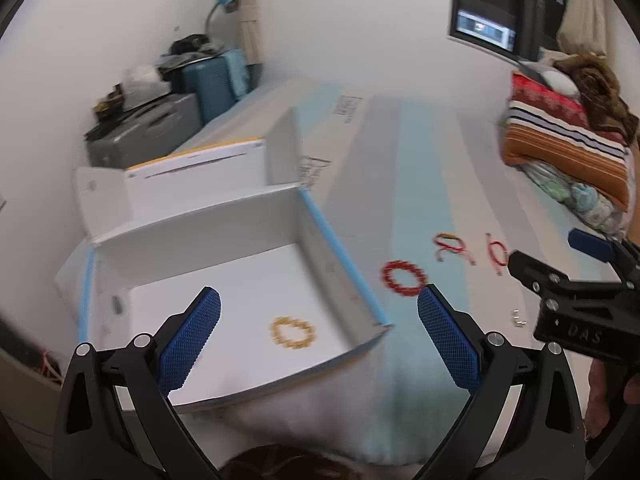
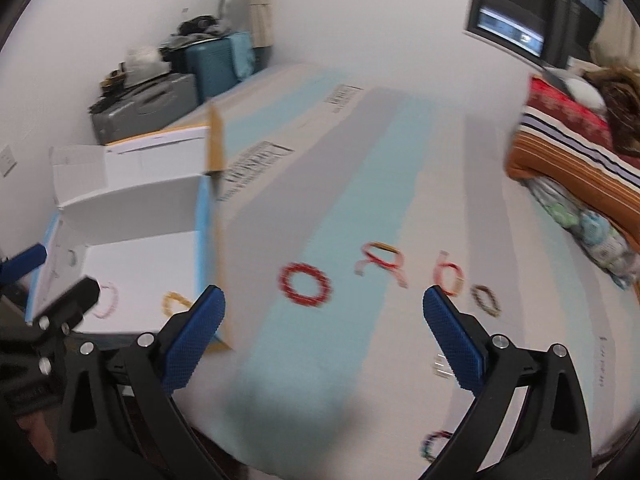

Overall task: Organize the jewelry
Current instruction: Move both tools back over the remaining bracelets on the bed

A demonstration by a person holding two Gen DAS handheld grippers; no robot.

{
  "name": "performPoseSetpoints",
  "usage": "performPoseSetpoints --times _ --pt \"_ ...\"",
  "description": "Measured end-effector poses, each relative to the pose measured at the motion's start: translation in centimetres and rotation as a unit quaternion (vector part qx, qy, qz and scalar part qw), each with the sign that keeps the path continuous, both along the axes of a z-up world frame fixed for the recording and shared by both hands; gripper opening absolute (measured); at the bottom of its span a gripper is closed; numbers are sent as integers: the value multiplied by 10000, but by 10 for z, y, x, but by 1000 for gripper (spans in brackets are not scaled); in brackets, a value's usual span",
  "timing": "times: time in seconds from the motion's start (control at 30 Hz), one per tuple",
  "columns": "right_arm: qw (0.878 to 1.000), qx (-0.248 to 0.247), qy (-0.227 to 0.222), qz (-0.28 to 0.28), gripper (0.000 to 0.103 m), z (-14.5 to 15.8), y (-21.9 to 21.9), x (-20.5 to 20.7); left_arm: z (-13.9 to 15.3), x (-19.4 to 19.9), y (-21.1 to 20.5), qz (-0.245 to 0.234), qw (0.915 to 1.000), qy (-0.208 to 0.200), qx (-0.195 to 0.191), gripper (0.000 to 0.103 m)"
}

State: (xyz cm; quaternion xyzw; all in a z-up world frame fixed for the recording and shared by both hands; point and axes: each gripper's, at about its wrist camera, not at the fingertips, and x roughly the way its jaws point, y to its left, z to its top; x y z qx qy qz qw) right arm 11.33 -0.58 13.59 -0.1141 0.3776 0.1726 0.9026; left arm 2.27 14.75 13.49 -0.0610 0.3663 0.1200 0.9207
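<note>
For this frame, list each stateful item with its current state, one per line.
left hand-held gripper: open, empty.
right hand-held gripper: open, empty.
white box: open, flaps up.
yellow bracelet: lying inside the white box.
pink bracelet: lying inside the white box.
red bracelet: lying loose on the surface, outside the box.
dark beaded bracelet: lying loose on the surface, outside the box.

I see a teal suitcase (image 1: 212,80) beside a grey case (image 1: 148,132) in the corner, a blue lamp (image 1: 226,2) above them, folded blankets (image 1: 568,136) and a dark window (image 1: 508,4).
</note>
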Motion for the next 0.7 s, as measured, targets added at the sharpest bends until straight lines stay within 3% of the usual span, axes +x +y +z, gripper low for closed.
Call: performPoseSetpoints --times 0.3,0.5,0.7 --pt "9964 0 31 -849 95 -28 -116 -1 -30 47 -79 -772 9967 140 -188 97" --pt "9932 36 268 -1130 95 -61 -162 -2 -66 85 -126 -1152 9921 460 -196 97" --pt "9908 -96 472 -1261 95 -105 -193 -8 -101 124 -139 -1164 9898 801 -202 97"
